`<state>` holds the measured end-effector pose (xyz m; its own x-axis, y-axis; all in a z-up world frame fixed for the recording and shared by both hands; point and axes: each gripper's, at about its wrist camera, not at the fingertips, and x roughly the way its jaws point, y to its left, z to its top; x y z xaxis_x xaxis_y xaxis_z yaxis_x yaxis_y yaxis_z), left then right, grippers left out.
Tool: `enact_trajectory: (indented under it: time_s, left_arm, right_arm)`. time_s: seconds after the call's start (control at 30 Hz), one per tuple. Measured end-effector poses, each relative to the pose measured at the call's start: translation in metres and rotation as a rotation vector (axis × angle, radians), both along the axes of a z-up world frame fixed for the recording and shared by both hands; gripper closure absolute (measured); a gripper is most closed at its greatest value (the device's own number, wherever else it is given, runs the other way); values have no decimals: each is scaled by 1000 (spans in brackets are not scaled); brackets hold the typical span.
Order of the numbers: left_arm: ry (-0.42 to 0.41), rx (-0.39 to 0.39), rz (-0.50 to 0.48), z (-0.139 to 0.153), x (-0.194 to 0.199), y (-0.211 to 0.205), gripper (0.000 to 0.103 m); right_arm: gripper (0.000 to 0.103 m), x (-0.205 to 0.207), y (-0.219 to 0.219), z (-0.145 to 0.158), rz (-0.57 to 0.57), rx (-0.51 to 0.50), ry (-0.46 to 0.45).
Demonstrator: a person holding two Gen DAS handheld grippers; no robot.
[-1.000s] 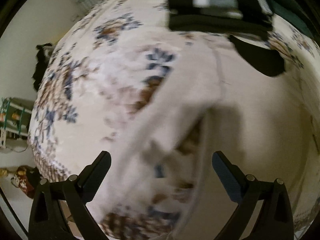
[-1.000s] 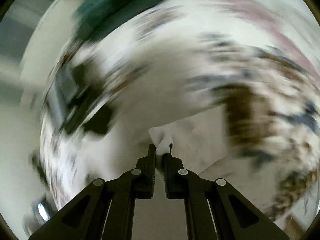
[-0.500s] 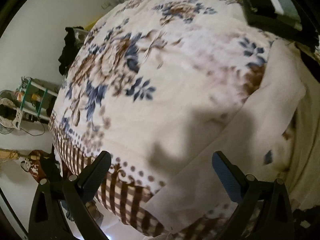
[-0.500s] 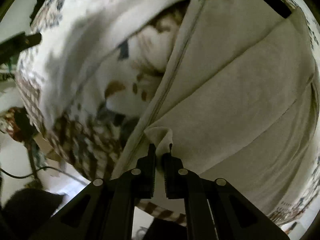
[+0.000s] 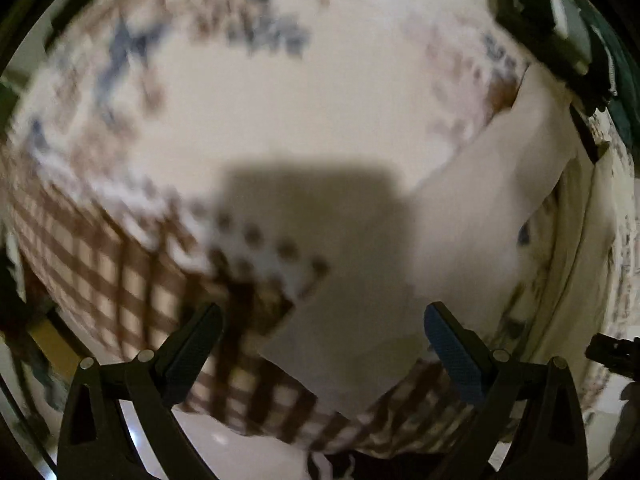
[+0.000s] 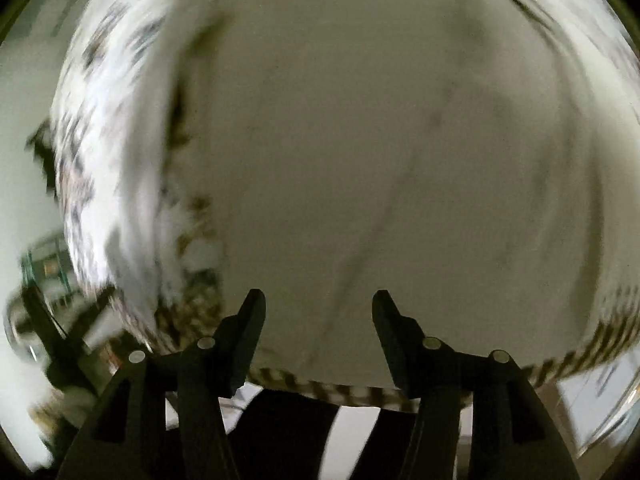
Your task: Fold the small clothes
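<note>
A cream-white garment lies spread on a bed with a floral cover. In the left wrist view one long part of the garment (image 5: 472,232) runs from the upper right down to the bed's near edge. My left gripper (image 5: 320,328) is open and empty, hovering above that lower end. In the right wrist view the garment (image 6: 380,140) fills most of the frame, blurred. My right gripper (image 6: 318,312) is open and empty just above the cloth near the bed edge.
The floral bed cover (image 5: 248,92) has a brown checked border (image 5: 120,280) at the near edge. A dark folded pile (image 5: 552,24) lies at the far right of the bed. The floor and some clutter (image 6: 40,272) show to the left of the bed.
My right gripper has opened and let go of the garment fold it held. My left gripper has moved down toward the bed's near edge over the garment's end. Both views are motion-blurred.
</note>
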<state>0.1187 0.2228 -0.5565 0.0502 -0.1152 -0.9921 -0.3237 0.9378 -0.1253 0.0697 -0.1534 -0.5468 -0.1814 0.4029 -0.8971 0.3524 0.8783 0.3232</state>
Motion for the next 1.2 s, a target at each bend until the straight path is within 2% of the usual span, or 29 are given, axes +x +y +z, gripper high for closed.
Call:
enact_trajectory:
  time_s: [0.03,0.07,0.1,0.13,0.17,0.2,0.27,0.4,0.53,0.6,0.7,0.77,0.83,0.87,0.93,0.97,1.0,1.03,1.07,1.2]
  left_arm:
    - [24,-8,22,-11,-3,0,13]
    - [38,-20,49,-20,-5,0,26]
    - [26,-14,77,-22,-7,0,42]
    - [4,-1,100,-20,-8,-1,53]
    - [-16,7,120,-14,-8,-3,84]
    - [-38,13,131,-4,-9,-7,96]
    - [-89,26,112,21,-7,-25,97]
    - [-208,47,-88,81,6,-109,97]
    - [-300,-39,-342,121,12,-229,97]
    - [-324,-94,-447,129,10,-281,97]
    - [-318,-180,-565,120,2,-350,97]
    - [-292,-205,-627,110,-3,-384,96]
    - [-266,-192,-672,100,-7,-409,92]
    - [-236,-181,-690,94,-9,-416,92]
    - [-166,-149,-701,82,-10,-415,77]
    - [-149,-143,-694,78,-11,-409,56]
    - [-138,-142,-676,77,-14,-396,28]
    - [-139,-134,-654,77,-14,-385,18]
    - [-147,-112,-624,79,-15,-368,12]
    - [-108,-4,-474,61,-10,-286,12]
  right_arm:
    - [45,-4,-15,-2,-25,-7,9]
    - [45,-8,-29,-2,-44,-11,10]
    - [45,-7,-36,-1,-58,-16,10]
    - [45,-13,-44,0,-69,-23,12]
    - [45,-17,-53,1,-76,-28,13]
    - [45,-19,-57,3,-80,-29,12]
    - [45,-25,-67,5,-95,-25,5]
    - [45,-34,-82,11,-146,-17,-7]
    - [45,-48,-100,18,-205,-24,-36]
    - [45,-58,-121,23,-239,-38,-46]
    - [45,-73,-152,29,-285,-54,-48]
    - [45,-83,-161,29,-300,-69,-46]
    - [45,-94,-178,30,-309,-78,-34]
    - [45,-99,-183,30,-316,-77,-28]
    - [45,-107,-195,31,-327,-64,-19]
    - [45,-110,-201,32,-331,-59,-22]
    - [45,-112,-206,33,-331,-55,-24]
    - [45,-114,-213,33,-333,-51,-27]
    - [45,-116,-214,31,-337,-50,-30]
    - [45,-121,-240,17,-348,-9,-29]
